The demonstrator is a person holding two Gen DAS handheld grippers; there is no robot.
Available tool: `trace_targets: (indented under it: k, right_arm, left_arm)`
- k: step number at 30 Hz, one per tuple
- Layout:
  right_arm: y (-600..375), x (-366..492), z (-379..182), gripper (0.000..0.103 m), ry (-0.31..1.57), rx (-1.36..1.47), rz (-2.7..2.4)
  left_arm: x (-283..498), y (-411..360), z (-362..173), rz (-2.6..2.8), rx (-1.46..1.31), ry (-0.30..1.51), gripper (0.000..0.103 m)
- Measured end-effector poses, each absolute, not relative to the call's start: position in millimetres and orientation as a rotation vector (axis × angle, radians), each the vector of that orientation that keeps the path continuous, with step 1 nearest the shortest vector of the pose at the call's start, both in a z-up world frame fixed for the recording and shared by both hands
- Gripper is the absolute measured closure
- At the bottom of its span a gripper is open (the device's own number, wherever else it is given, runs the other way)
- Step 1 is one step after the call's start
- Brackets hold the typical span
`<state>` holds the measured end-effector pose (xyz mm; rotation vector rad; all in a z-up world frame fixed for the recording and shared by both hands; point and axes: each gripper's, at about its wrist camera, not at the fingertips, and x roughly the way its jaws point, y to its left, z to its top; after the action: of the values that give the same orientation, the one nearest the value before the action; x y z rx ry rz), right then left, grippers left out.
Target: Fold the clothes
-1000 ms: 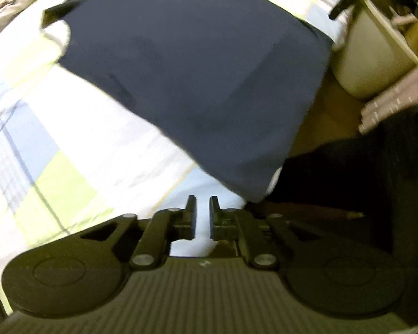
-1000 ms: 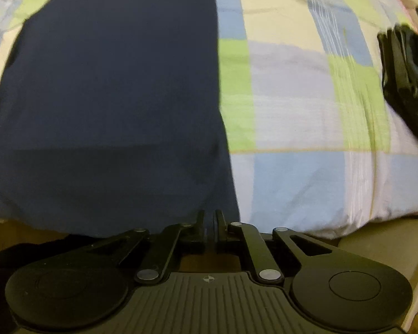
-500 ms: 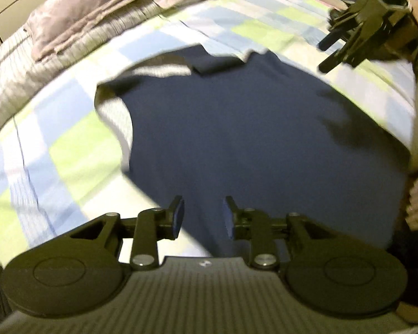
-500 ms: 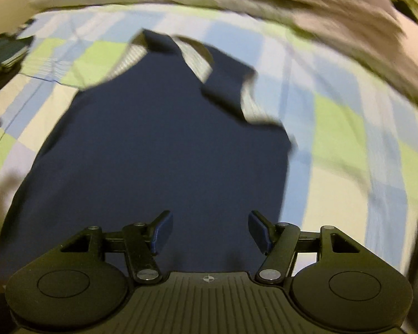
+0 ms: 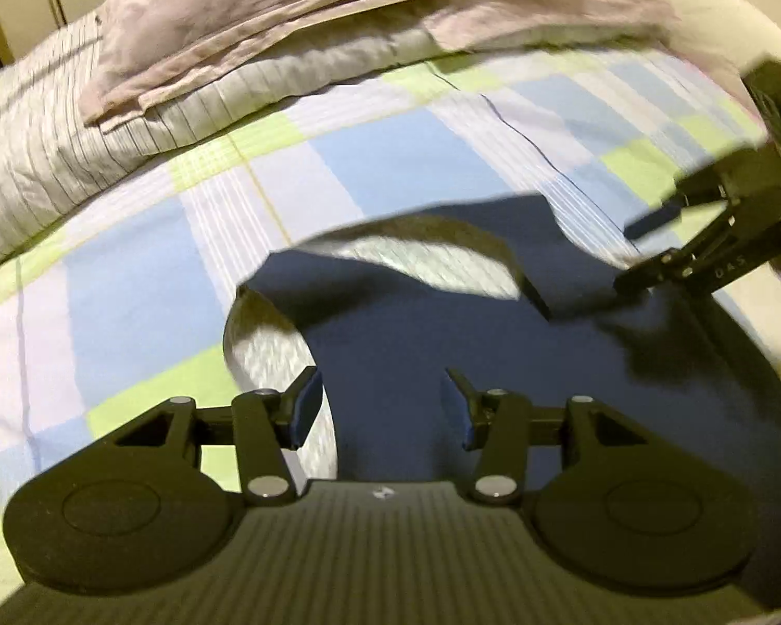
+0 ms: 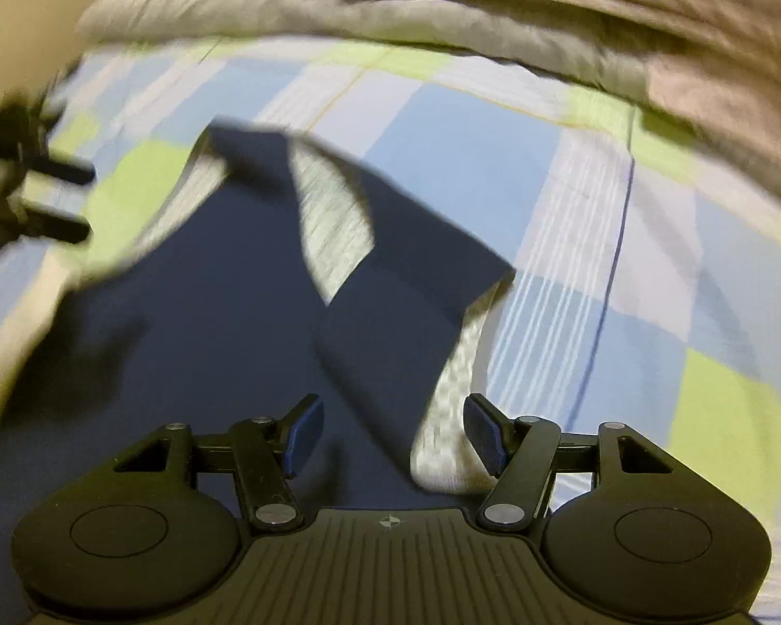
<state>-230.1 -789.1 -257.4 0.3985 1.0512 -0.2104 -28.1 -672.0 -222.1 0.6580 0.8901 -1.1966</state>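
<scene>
A dark navy sleeveless top (image 5: 494,359) lies flat on the checked bedspread, its pale inner side showing at the neck and armholes; it also fills the right wrist view (image 6: 224,323). My left gripper (image 5: 380,406) is open and empty, hovering over the top near its left armhole. My right gripper (image 6: 390,432) is open and empty over the top's right shoulder strap (image 6: 406,281). The right gripper also shows at the right edge of the left wrist view (image 5: 703,255), and the left gripper at the left edge of the right wrist view (image 6: 21,203).
The bedspread (image 5: 401,156) is checked in blue, green and white. Grey and mauve pillows and folded bedding (image 5: 265,36) lie along the far side of the bed, also in the right wrist view (image 6: 494,15).
Both grippers have opened and moved from the top's bottom hem at the bed's edge up toward its neck and shoulder end. The top stays flat on the bed.
</scene>
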Motion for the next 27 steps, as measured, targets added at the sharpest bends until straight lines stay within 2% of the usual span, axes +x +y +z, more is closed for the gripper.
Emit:
trace_targets:
  k: [3,11,12,13,14,16,18,24,27]
  right_arm:
    - [-822.6,-219.4,-274.4,0.04,0.984,0.601,-0.27]
    - [-861.2,-195.7,-316.4,0.04,0.873,0.828,-0.292]
    - [-864.8,-195.3,-318.0,0.056,0.849,0.863,-0.291]
    - [-868.4,-194.9,-319.5,0.087,0.825,0.898,-0.289]
    - [-872.0,-194.5,-321.0,0.098,0.801,0.933,-0.288]
    - [-875.5,-194.9,-319.7,0.103,0.787,0.959,-0.295]
    - [-878.4,-194.0,-310.6,0.103,0.794,0.956,-0.306]
    - [-915.2,-202.6,-240.2,0.103,0.639,0.895,-0.402]
    - [-936.3,-205.8,-204.6,0.103,0.569,0.852,-0.45]
  left_arm:
    - [-4.4,-687.2,-239.8,-1.19,0.63,0.915,0.057]
    - [40.3,-709.9,-281.7,-1.14,0.485,1.047,0.057]
    - [44.9,-711.2,-284.3,-1.138,0.452,1.065,0.057]
    - [48.3,-712.0,-285.9,-1.14,0.419,1.084,0.062]
    - [51.0,-712.5,-287.0,-1.145,0.388,1.102,0.076]
    - [52.2,-715.1,-284.0,-1.175,0.367,1.133,0.103]
    - [51.6,-717.0,-267.7,-1.232,0.361,1.128,0.103]
    - [73.4,-725.0,-190.7,-1.359,0.369,1.003,0.103]
    - [86.7,-740.6,-176.5,-1.395,0.391,0.987,0.103]
